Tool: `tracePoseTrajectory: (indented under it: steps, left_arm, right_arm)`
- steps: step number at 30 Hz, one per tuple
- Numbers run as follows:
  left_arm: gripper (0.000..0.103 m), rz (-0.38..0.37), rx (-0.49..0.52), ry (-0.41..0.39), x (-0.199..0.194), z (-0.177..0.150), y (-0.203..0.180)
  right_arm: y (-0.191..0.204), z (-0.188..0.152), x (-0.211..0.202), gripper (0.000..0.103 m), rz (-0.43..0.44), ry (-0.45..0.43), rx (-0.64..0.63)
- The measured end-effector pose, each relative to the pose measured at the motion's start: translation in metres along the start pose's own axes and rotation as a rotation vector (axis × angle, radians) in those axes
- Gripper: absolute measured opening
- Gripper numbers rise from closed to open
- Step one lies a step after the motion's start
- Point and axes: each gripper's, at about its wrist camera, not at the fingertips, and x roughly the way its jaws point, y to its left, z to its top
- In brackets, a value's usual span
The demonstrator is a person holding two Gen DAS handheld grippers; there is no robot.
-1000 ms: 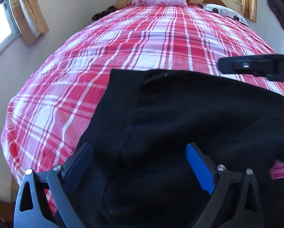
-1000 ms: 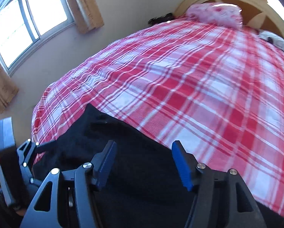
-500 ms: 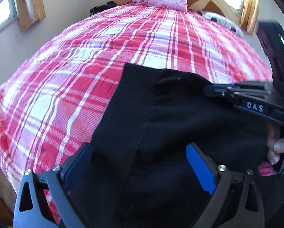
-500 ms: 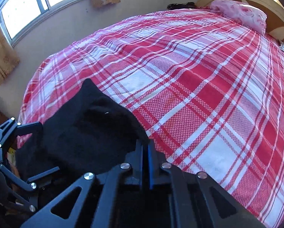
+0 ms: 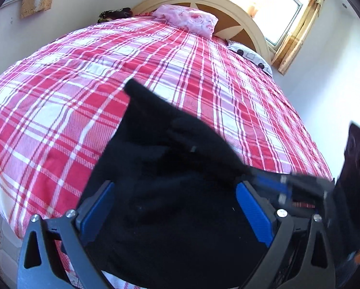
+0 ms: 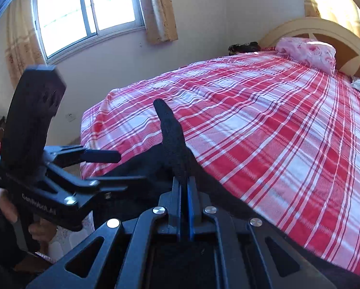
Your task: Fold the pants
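Black pants (image 5: pixel 170 168) lie at the near edge of a bed with a red and white plaid cover (image 5: pixel 107 72). My left gripper (image 5: pixel 177 212) is open, its blue pads either side of the cloth, above it. My right gripper (image 6: pixel 184 190) is shut on an edge of the pants (image 6: pixel 171 132) and lifts it, so a peak of cloth stands up from the fingers. In the left wrist view the right gripper (image 5: pixel 276 185) shows blurred at the right, holding the cloth. In the right wrist view the left gripper (image 6: pixel 103 156) is at the left.
A pink pillow (image 5: pixel 187 20) and a white dotted pillow (image 5: pixel 250 55) lie by the cream headboard (image 5: pixel 228 7). A dark item (image 5: pixel 115 14) sits at the far left corner of the bed. Windows with curtains (image 6: pixel 88 12) are on the walls.
My right gripper shut on the pants edge and has raised it up and toward the left gripper. The left gripper stays open and has tilted to face more of the bed.
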Motion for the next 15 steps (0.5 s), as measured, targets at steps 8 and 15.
tracePoseTrajectory:
  steps: [8,15]
  left_arm:
    - [0.102,-0.044,-0.064,-0.020,-0.008,-0.005,0.012]
    - [0.086,-0.049,-0.158,-0.042,0.008,-0.010,0.019]
  right_arm:
    - [0.028,-0.053,0.005,0.004,-0.033,-0.049,0.053]
    - [0.044,-0.062,-0.002,0.004,-0.016,-0.092,0.053]
